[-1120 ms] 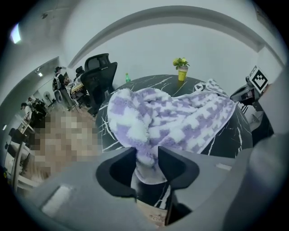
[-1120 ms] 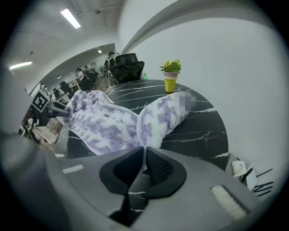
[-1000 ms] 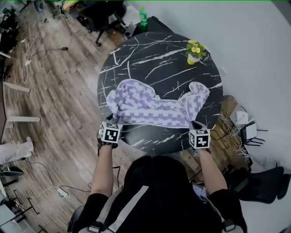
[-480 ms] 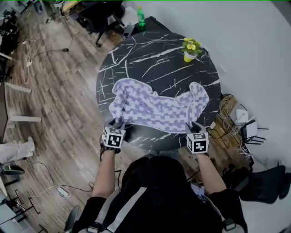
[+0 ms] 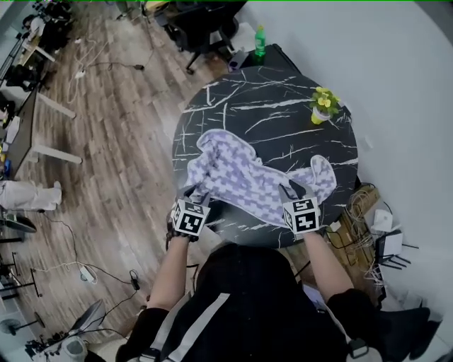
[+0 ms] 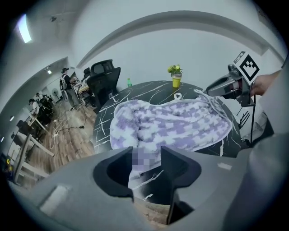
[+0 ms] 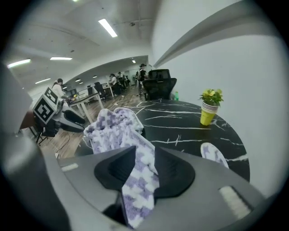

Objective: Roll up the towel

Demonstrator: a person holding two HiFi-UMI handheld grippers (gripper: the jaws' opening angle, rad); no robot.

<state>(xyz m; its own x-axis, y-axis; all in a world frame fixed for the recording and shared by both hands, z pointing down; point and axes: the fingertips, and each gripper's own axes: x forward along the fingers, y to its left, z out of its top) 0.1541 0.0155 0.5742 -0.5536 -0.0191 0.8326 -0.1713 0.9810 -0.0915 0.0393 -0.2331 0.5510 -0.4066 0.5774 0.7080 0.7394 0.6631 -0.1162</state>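
While the person leans over the round black marble-patterned bench (image 5: 283,106), the purple-and-white checked towel (image 5: 248,177) lies rumpled across its near half, running from the left rim toward the right rim, well apart from the small yellow pot of yellow flowers (image 5: 322,106) that stands near the far right edge. The left claw (image 5: 196,194) sits at the towel's near-left corner, by the bench rim. In the left gripper view its jaws are opening, with the towel's edge between their tips and reaching from one jaw to the other; deeper in the gap the dark benchtop shows through. From that corner the cloth bunches into a soft heap on the bench. The right claw (image 5: 289,187) is at the towel's near-right part, raised a little above the benchtop. In the right gripper view its jaws are opening too, and a strip of the towel runs straight through the gap, filling it and touching both jaws, with its loose end hanging back toward the camera. Beyond that claw, a rounded flap of the towel lies flat on the bench near the right rim. A green bottle (image 5: 260,41) stands past the far edge of the bench, beside a black office chair (image 5: 205,21) on the wooden floor (image 5: 120,141).
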